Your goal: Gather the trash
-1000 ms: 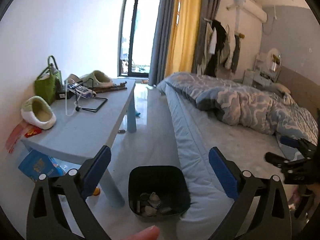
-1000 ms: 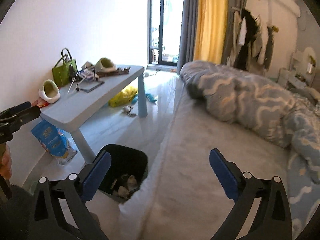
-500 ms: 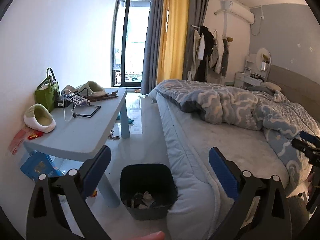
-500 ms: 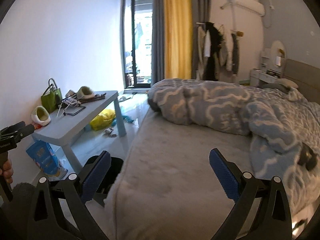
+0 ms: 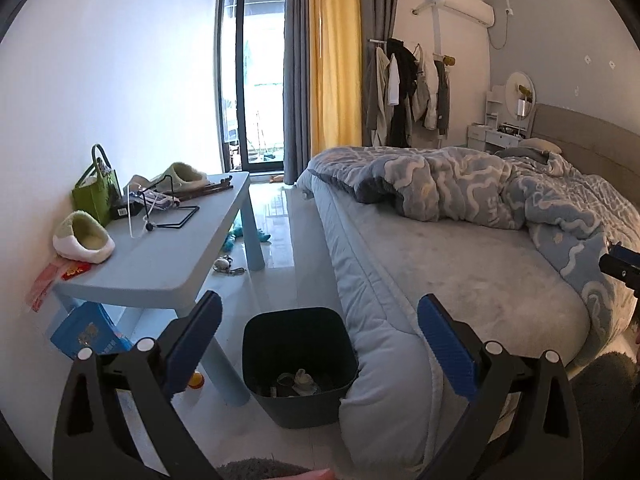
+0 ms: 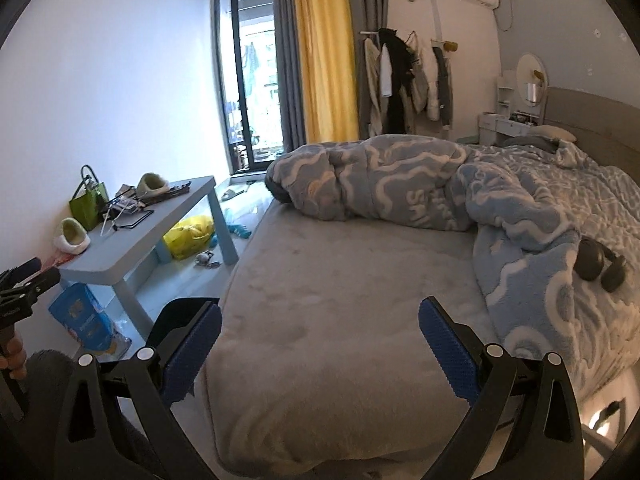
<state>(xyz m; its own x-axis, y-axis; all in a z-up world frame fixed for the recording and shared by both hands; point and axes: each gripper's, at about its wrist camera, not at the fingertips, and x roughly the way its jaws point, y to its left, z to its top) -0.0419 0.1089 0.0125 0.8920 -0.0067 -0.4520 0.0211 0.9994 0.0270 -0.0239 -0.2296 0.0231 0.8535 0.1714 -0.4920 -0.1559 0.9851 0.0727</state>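
A black trash bin (image 5: 298, 364) stands on the floor between the blue table and the bed, with crumpled scraps (image 5: 298, 384) in its bottom. My left gripper (image 5: 320, 340) is open and empty, held above and short of the bin. My right gripper (image 6: 320, 340) is open and empty over the foot of the bed; the bin's rim (image 6: 180, 312) shows behind its left finger. Each gripper shows at the edge of the other's view.
A light blue table (image 5: 160, 256) carries slippers, a green bag (image 5: 96, 196) and small items. A blue packet (image 5: 88, 334) lies under it. A yellow bag (image 6: 188, 236) and small litter lie on the floor. The bed (image 6: 340, 300) has a rumpled blue quilt and black headphones (image 6: 598, 266).
Both grippers have pulled back and up from the bin; the bin looks smaller and more of the bed and room shows. Both stay open and empty.
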